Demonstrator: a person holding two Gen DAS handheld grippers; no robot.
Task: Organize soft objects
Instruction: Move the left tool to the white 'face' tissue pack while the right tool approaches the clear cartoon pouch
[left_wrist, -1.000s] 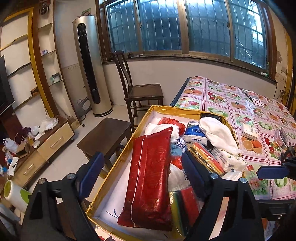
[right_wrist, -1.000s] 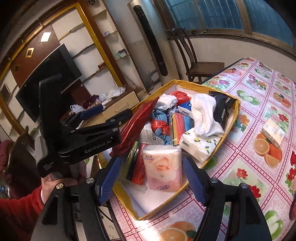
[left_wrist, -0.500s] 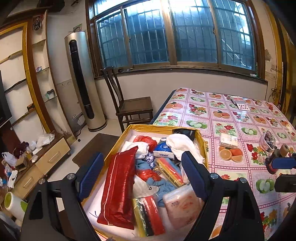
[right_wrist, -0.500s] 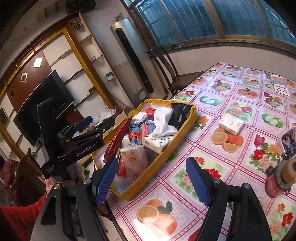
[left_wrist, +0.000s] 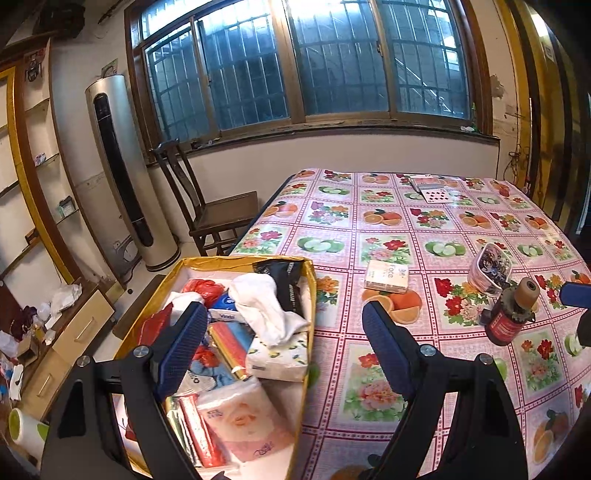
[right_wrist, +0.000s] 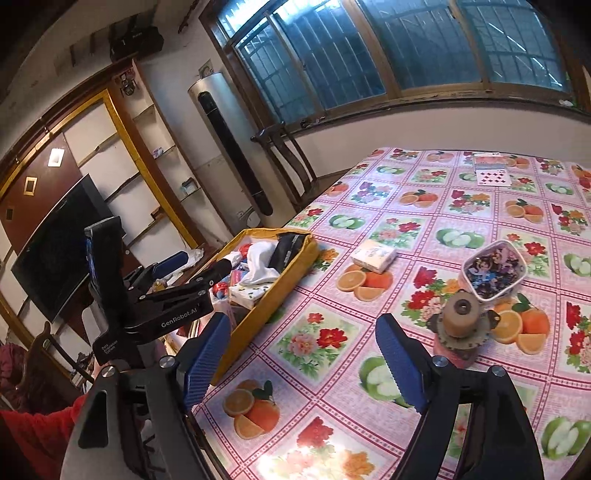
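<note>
1. Both tongs gape wide, holding nothing: left gripper above the yellow box, right gripper above the tablecloth.
2. One tissue pack lies outside the box, near the jar.
3. Risk: a careless reach may topple that jar.
4. Readable: "face", "Vinda", "GenRobot.AI".

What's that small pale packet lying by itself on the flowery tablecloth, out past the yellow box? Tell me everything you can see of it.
The small packet is a flat, rectangular pack, cream-white, in what looks like soft plastic wrap, with small print that seems to read "face". It looks like pocket tissues. It lies flat on the tablecloth, partly over a printed orange picture, apart from the yellow box. Nothing touches it; neither pair of fingers is near it.
</note>
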